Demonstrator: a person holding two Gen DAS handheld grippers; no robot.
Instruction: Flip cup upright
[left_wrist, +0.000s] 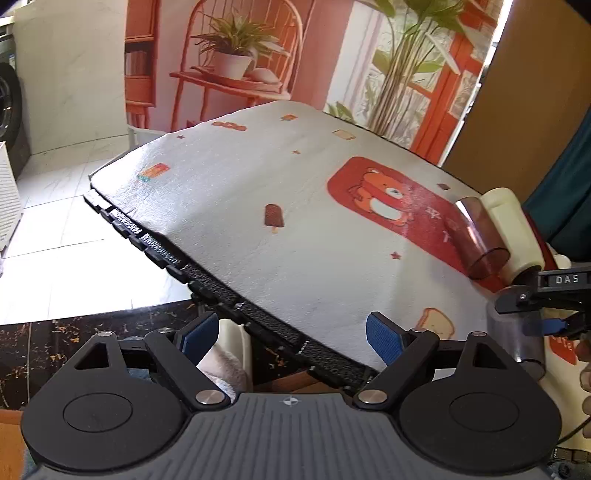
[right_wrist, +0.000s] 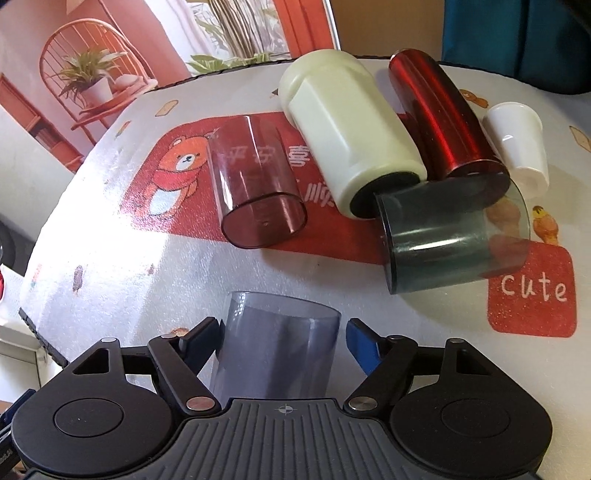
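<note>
Clear grey cup (right_wrist: 277, 350) standing between right gripper (right_wrist: 282, 343) fingers, long axis roughly vertical, on the tablecloth (right_wrist: 110, 240); fingers spread either side, contact unclear. Left gripper (left_wrist: 291, 334) fingers wide apart, holding nothing, at the table edge. Other cups lying tipped beyond.

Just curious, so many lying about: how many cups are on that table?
6: clear grey cup between the right gripper's fingers, maroon translucent, cream, smoky dark, shiny red, small white. More may be hidden.
</note>
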